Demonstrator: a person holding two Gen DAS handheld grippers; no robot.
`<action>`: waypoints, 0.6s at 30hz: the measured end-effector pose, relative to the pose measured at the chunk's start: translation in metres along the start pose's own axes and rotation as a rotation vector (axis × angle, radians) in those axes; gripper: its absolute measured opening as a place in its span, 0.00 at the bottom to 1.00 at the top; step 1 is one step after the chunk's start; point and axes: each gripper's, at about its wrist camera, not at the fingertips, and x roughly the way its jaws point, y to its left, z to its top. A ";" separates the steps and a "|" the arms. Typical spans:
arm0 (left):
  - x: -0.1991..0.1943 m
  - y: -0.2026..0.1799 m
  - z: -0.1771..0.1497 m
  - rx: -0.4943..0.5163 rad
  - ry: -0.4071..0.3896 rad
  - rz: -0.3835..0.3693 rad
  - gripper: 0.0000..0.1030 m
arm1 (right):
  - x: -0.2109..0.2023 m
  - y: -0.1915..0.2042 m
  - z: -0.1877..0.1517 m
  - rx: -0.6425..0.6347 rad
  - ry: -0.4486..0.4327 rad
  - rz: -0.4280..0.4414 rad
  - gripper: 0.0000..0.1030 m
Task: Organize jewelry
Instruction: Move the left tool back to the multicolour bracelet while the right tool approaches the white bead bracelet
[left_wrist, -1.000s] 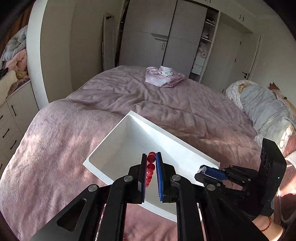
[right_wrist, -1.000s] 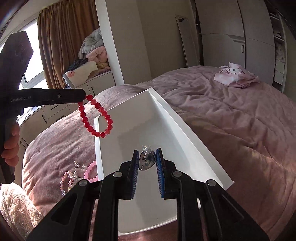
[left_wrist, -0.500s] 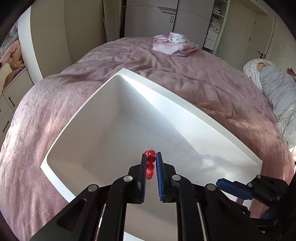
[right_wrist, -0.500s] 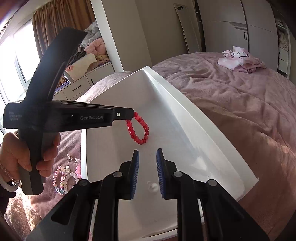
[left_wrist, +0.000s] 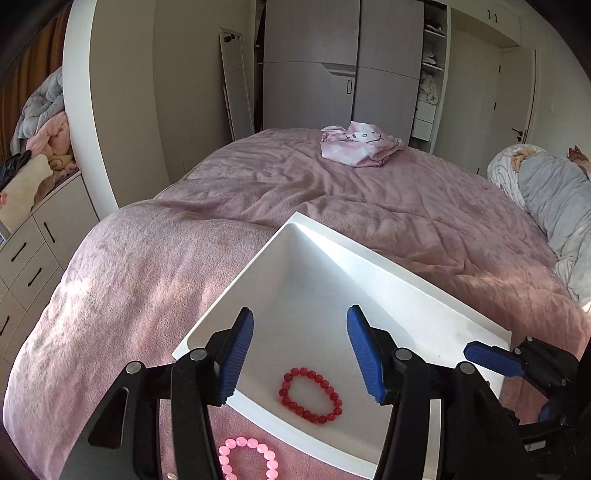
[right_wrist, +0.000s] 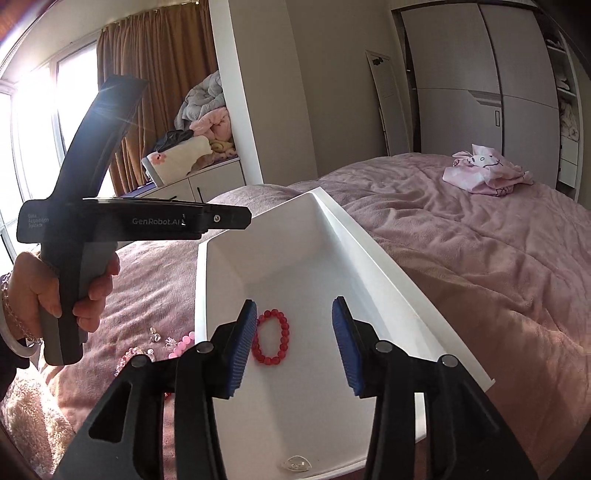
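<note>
Carrier: white rectangular plastic tray (left_wrist: 406, 295) on the pink-mauve plush bedspread (left_wrist: 147, 277); its long axis runs from the near end towards the far corner.
Remaining jewelry: pale pink bead bracelet (left_wrist: 246, 458) on the bedspread just outside the tray's near-left edge, with small clear pieces close by, too small to identify.
Left gripper (left_wrist: 301, 354): jaws opening, nothing between the blue pads; aimed over the tray's near-left corner.
Placed item: red round-bead bracelet (left_wrist: 311, 396) flat on the tray floor near that corner, below and apart from the left gripper.
Right gripper (right_wrist: 293, 345): jaws opening and empty, over the tray's near end.
Second placed item: small clear faceted piece (right_wrist: 295, 462) on the tray floor at the near edge, beneath the right gripper.
Judgement: left hand is nearer the pink bracelet, which lies below and left, outside the rim.
</note>
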 end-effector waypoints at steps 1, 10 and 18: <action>-0.011 0.006 -0.001 -0.009 -0.018 0.001 0.59 | -0.005 0.003 0.000 -0.001 -0.011 0.001 0.49; -0.104 0.050 -0.031 -0.043 -0.126 0.033 0.75 | -0.045 0.058 0.003 -0.107 -0.098 0.070 0.61; -0.156 0.093 -0.084 -0.072 -0.173 0.117 0.82 | -0.029 0.120 -0.011 -0.200 -0.038 0.138 0.62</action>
